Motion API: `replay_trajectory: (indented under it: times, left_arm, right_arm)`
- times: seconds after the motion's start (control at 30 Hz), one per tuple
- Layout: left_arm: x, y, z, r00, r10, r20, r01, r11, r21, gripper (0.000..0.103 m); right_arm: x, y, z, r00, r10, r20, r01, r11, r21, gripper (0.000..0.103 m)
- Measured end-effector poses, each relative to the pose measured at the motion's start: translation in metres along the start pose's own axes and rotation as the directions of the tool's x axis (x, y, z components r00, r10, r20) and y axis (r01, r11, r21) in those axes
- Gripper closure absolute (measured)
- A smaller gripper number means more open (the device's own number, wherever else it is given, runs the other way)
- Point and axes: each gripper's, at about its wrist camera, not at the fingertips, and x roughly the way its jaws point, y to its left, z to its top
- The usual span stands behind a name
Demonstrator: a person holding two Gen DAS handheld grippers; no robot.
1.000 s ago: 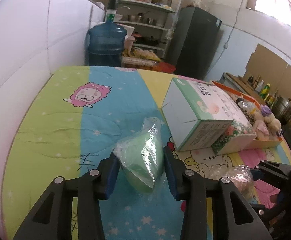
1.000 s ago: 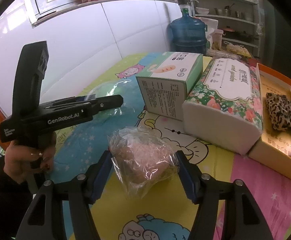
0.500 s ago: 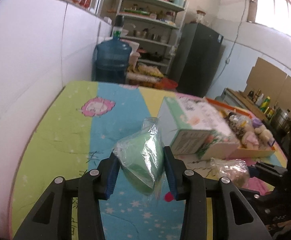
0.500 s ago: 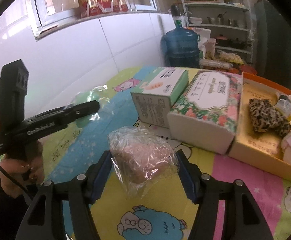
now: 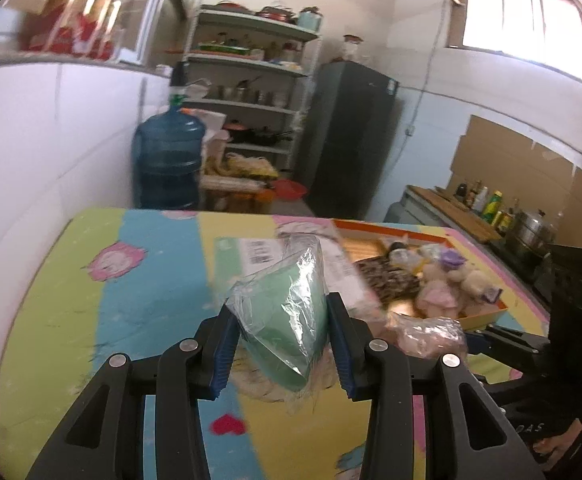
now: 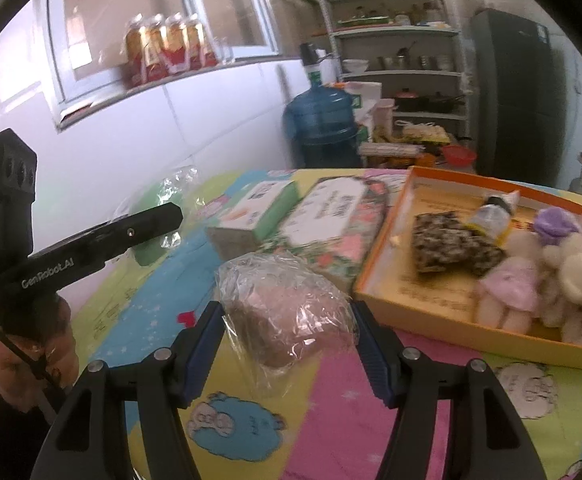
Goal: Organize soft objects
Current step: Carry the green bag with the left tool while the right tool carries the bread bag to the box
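My left tool (image 5: 279, 328) pinches a plastic-wrapped green sponge (image 5: 287, 312); my right tool (image 6: 287, 340) pinches a wrapped pinkish-brown sponge (image 6: 287, 320); both hang above the worktop (image 6: 331, 420), neither yet in the orange tray (image 6: 451, 326) already holding plush toys (image 6: 551, 276).

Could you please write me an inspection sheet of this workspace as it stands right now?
Surface: table under a cartoon-print cloth.
Job's things: green pack in plastic wrap, in the left gripper; pink pack in plastic wrap, in the right gripper; orange tray holding plush toys and a leopard-print piece.
Clutter: two tissue boxes side by side left of the tray.
Grippers: both shut on their packs, clear of the cloth.
Cables: thin black cord by the left hand.
Surroundings: water jug, shelves, fridge, bottles on the sill.
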Motion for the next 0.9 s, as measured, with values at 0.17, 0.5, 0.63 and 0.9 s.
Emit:
replay_trajectory:
  times: [0.17, 0.5, 0.63, 0.9]
  left_arm:
    - [0.013, -0.033, 0.006, 0.999, -0.043, -0.003, 0.043, 0.999, 0.027, 0.06]
    - [0.037, -0.084, 0.012, 0.997, -0.077, -0.022, 0.078, 0.995, 0.06, 0.06]
    - [0.044, -0.099, 0.016, 0.998, -0.062, -0.019, 0.063, 0.995, 0.072, 0.06]
    - [0.064, -0.129, 0.019, 0.999, -0.032, -0.02, 0.034, 0.996, 0.084, 0.06]
  right_arm:
    - [-0.018, -0.025, 0.002, 0.999, -0.037, 0.034, 0.036, 0.999, 0.033, 0.039]
    - [-0.048, -0.065, -0.001, 0.988, -0.125, 0.092, 0.12, 0.991, 0.065, 0.039]
    - [-0.057, -0.081, -0.001, 0.981, -0.158, 0.109, 0.15, 0.986, 0.074, 0.039]
    - [-0.072, -0.109, 0.004, 0.966, -0.214, 0.141, 0.205, 0.976, 0.077, 0.039]
